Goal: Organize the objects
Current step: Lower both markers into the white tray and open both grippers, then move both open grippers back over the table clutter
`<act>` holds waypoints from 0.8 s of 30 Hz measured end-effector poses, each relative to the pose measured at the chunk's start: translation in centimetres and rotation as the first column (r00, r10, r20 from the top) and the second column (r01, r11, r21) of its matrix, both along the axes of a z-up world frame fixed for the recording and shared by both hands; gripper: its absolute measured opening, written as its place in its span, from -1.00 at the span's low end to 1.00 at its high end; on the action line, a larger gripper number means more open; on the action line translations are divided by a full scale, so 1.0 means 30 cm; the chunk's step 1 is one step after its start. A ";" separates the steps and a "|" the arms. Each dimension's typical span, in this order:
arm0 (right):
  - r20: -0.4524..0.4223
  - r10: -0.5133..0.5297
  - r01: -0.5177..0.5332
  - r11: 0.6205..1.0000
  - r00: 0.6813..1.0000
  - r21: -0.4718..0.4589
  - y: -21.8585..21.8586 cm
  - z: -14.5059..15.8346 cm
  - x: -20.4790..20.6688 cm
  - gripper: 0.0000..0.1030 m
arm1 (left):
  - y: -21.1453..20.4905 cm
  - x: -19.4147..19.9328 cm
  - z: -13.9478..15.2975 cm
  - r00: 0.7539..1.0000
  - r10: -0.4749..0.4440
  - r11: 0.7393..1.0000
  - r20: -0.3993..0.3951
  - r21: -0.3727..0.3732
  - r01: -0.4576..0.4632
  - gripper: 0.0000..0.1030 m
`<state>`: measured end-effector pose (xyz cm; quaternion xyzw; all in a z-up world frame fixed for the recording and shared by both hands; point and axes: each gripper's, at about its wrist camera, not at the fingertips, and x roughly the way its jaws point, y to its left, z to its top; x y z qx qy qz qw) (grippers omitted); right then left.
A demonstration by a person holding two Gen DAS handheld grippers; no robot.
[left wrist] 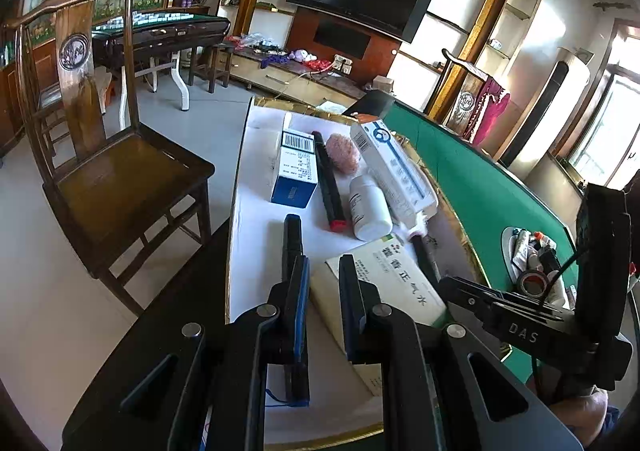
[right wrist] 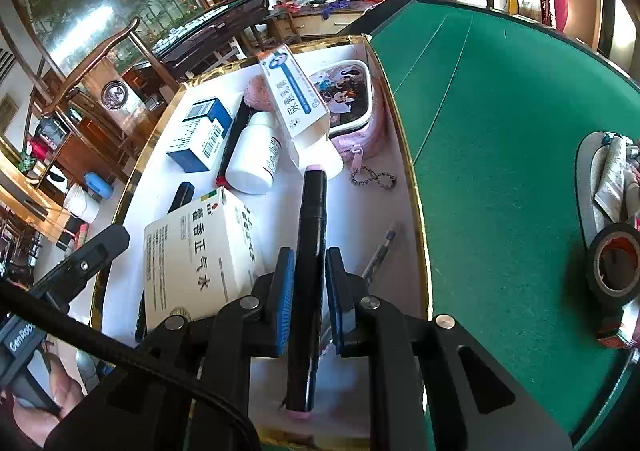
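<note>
Gold-rimmed white cardboard tray (right wrist: 416, 187) on green felt table (right wrist: 500, 139). Contents: blue-and-white carton (right wrist: 202, 135), white plastic bottle (right wrist: 256, 155), pale medicine box with green corner (right wrist: 200, 255), pink cartoon pouch (right wrist: 352, 107).

Right gripper (right wrist: 307, 275): pads clamped on black marker with pink ends (right wrist: 312, 251), above tray.

Left gripper (left wrist: 318, 283): jaws nearly together, gripping a thin black bar (left wrist: 294, 291), above tray's near end.
</note>
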<state>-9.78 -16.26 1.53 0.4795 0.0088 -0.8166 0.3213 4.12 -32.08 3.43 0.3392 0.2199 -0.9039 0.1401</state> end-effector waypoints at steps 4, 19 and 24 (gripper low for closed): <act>-0.029 0.002 -0.003 0.999 1.000 -0.052 0.076 0.051 0.038 -0.73 | 0.033 0.017 0.047 1.000 -0.012 1.000 -0.027 -0.017 0.012 -0.76; -0.117 -0.262 0.259 0.965 0.958 -0.045 0.882 0.115 0.096 -0.33 | 0.467 -0.081 0.120 0.952 -0.307 0.948 -0.007 -0.096 0.304 -0.76; -0.108 -0.356 0.357 0.934 0.928 -0.017 1.097 0.067 0.023 -0.07 | 0.620 -0.126 0.107 0.923 -0.384 0.917 0.028 -0.108 0.385 -0.76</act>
